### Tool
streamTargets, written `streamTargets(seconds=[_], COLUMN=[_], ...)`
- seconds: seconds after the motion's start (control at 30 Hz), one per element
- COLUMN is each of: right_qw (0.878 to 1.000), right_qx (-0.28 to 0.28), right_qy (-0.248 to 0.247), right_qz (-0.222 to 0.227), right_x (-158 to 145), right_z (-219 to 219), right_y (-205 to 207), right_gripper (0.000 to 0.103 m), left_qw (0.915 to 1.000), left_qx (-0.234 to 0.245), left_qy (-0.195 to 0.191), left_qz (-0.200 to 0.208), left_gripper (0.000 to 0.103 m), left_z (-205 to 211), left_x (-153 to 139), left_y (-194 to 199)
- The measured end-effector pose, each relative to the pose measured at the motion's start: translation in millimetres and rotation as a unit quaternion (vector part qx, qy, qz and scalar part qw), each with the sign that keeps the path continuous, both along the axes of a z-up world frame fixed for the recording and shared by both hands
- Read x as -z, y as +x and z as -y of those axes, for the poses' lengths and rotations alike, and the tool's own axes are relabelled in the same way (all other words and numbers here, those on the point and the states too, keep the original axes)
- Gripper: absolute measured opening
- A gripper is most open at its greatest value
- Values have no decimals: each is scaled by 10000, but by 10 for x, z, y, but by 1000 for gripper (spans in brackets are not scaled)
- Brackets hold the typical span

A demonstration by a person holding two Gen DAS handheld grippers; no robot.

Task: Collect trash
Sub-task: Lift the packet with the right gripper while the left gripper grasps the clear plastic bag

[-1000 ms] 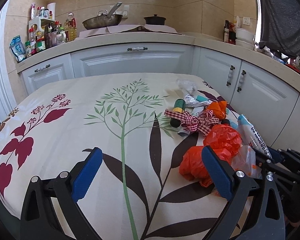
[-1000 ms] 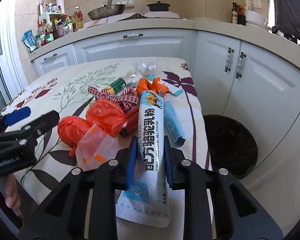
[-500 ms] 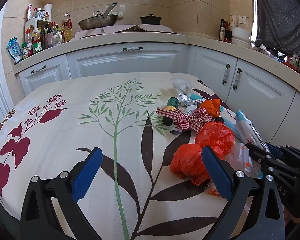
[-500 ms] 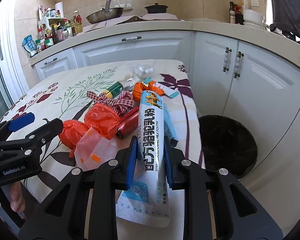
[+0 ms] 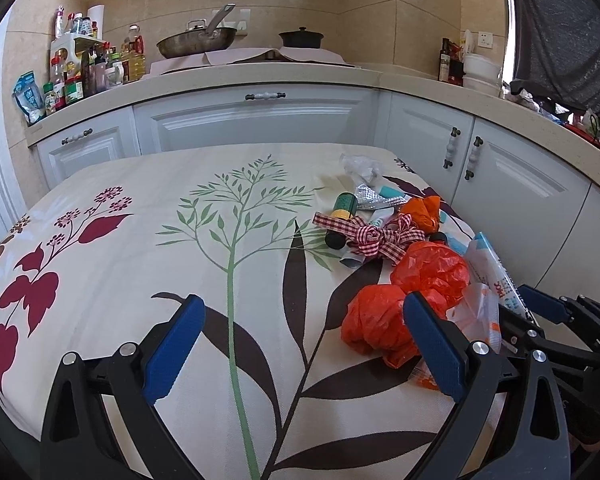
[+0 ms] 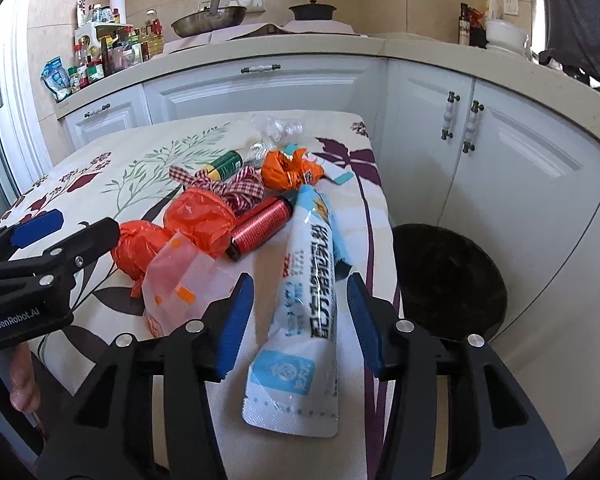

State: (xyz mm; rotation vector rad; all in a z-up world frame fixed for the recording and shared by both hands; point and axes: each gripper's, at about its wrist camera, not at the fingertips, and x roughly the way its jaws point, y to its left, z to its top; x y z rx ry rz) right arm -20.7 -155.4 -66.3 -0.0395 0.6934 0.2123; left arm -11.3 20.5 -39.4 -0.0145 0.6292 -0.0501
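Fingers (image 6: 236, 324) of the right gripper (image 6: 296, 322) stand apart on either side of a long white-and-blue powder packet (image 6: 306, 308), not touching it, so the packet lies loose on the tablecloth (image 5: 140, 248) at the near right corner of the table (its sealed end pointing at the camera). Its black print runs lengthwise in Chinese characters, with small lettering too fine to read. Just left of it sit a clear bag with orange marks (image 6: 184, 280), two crumpled orange plastic bags (image 6: 198, 220), a red can (image 6: 262, 226) on its side, a checked ribbon bow (image 6: 236, 188), a green-and-yellow bottle (image 6: 224, 164), an orange wrapper (image 6: 288, 174) and some clear film (image 6: 276, 128) farther back, all bunched along the right side of the cloth. Down on the floor, just beside the table edge, a black bin (image 6: 448, 276) stands with its mouth open; I can see nothing in it, though the inside is dark. By my reading the collecting has hardly begun: every piece is on the table and nothing is held. Over on the left, the left gripper (image 5: 304, 346) hovers low above the cloth with its blue pads wide apart and empty, close to the orange bags; its housing reads "GenRobot.AI" in the right camera.
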Motion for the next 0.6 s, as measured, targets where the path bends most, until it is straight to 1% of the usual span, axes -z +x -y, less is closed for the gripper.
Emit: streamTargets(seconds=[0.03, 0.13, 0.3, 0.6], right_qw=[10000, 10000, 9998, 9992], right_qx=[-29, -61, -64, 79], right_qy=[1, 67, 116, 227], right_qz=[-32, -17, 134, 312], right_x=[7, -1, -96, -212], right_z=[-2, 5, 32, 230], right_y=[7, -9, -51, -99], right_gripper=[30, 29, 28, 28], left_qw=[10000, 10000, 10000, 9995], left_qx=[6, 7, 46, 260], left_qy=[0, -12, -47, -178], left_qz=[-1, -11, 3, 72], left_gripper=[96, 96, 96, 96], left_z=[0, -2, 13, 176], left_x=[2, -1, -20, -75], left_y=[-2, 5, -1, -87])
